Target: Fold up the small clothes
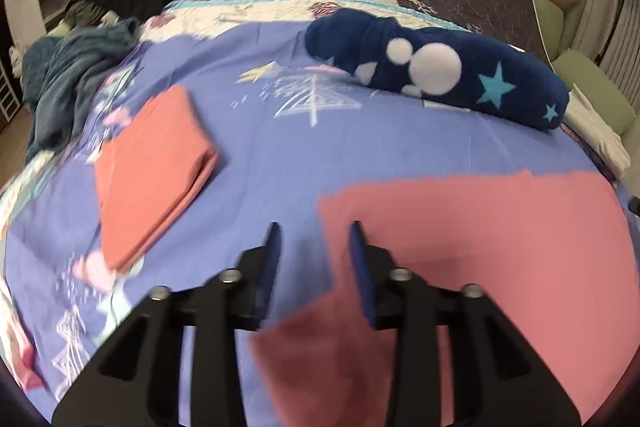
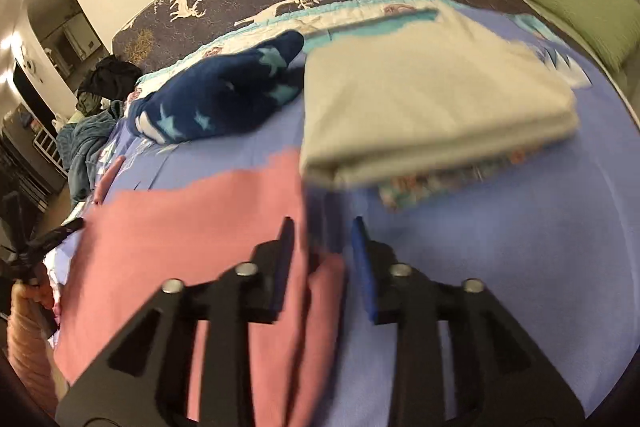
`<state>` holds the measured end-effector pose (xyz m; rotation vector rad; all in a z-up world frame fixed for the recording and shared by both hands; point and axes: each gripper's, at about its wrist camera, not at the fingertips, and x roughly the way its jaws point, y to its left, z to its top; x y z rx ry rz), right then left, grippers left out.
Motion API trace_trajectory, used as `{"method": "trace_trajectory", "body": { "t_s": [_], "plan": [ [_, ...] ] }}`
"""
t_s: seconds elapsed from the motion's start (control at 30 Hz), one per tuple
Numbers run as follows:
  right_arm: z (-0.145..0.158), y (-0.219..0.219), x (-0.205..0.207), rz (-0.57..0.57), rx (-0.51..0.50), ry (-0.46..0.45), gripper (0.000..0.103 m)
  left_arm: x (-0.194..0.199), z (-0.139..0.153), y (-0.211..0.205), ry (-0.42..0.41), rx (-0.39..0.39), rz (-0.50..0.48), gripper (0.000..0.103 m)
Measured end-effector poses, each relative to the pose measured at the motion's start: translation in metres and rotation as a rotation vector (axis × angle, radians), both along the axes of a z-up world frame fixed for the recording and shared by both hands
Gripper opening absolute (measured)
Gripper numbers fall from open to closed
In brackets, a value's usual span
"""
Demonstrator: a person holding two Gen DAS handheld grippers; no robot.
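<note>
A pink garment [image 1: 480, 239] lies spread on the purple-blue bedsheet [image 1: 260, 147]. My left gripper [image 1: 314, 231] is open over the garment's left edge, and a folded corner lies under its right finger. In the right wrist view the same pink garment [image 2: 192, 227] lies at the left, and my right gripper [image 2: 322, 227] is open over its right edge, with a fold of pink cloth between the fingers. The left gripper [image 2: 52, 231] shows at that view's far left.
A folded coral-orange cloth [image 1: 156, 171] lies left of the pink garment. A navy star-patterned fleece roll [image 1: 432, 67] lies behind. A folded cream cloth [image 2: 428, 107] lies on the right. Dark and teal clothes [image 1: 80, 67] are heaped at the bed's far left. Green cushions [image 2: 580, 3] lie beyond the right edge.
</note>
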<state>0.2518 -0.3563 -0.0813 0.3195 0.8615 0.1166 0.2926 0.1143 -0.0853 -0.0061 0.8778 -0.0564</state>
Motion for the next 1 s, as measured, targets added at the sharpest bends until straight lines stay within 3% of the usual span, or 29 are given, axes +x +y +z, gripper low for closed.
{"method": "trace_trajectory", "body": {
  "t_s": [0.07,0.1,0.13,0.3,0.4,0.5,0.67,0.7,0.73,0.77,0.8,0.87,0.93,1.0],
  "plan": [
    [0.008,-0.005,-0.036,0.044,0.037,-0.033,0.035,-0.028,0.006,0.011,-0.017,-0.032,-0.008,0.048],
    [0.011,-0.007,-0.06,0.08,0.062,-0.045,0.037,-0.046,0.01,0.017,-0.029,-0.051,-0.01,0.059],
    [0.011,-0.01,-0.079,0.108,0.079,-0.046,0.038,-0.07,0.014,0.022,-0.05,-0.075,-0.011,0.061],
    [0.009,-0.011,-0.174,0.214,0.11,-0.056,0.042,-0.168,0.016,0.035,-0.063,-0.195,-0.054,0.061],
    [0.006,-0.003,-0.209,0.251,0.126,-0.059,0.042,-0.211,0.007,0.03,-0.044,-0.255,-0.08,0.061],
    [0.0,0.008,-0.224,0.268,0.1,-0.056,0.042,-0.228,-0.005,0.018,-0.018,-0.219,-0.102,0.061],
    [-0.016,0.009,-0.209,0.225,0.092,-0.033,0.049,-0.236,-0.027,0.002,0.011,-0.107,-0.107,0.061],
    [-0.02,0.007,-0.207,0.222,0.106,-0.024,0.049,-0.236,-0.026,0.0,-0.006,-0.086,-0.112,0.053],
    [-0.024,0.006,-0.203,0.224,0.135,-0.009,0.046,-0.237,-0.025,-0.001,-0.017,-0.077,-0.117,0.019],
    [-0.025,0.007,-0.202,0.232,0.143,-0.005,0.024,-0.235,-0.023,0.0,-0.017,-0.084,-0.124,0.002],
    [-0.024,0.009,-0.204,0.241,0.147,-0.003,0.009,-0.236,-0.019,0.001,-0.021,-0.098,-0.126,0.0],
    [-0.014,0.006,-0.21,0.231,0.16,-0.046,0.007,-0.244,-0.006,0.002,-0.083,-0.06,-0.122,0.0],
    [-0.001,-0.004,-0.217,0.22,0.184,-0.1,0.005,-0.252,-0.001,0.002,-0.096,-0.014,-0.113,0.0],
    [-0.002,-0.01,-0.218,0.209,0.169,-0.095,0.001,-0.257,-0.002,0.01,-0.093,0.029,-0.089,0.0]
  ]
}}
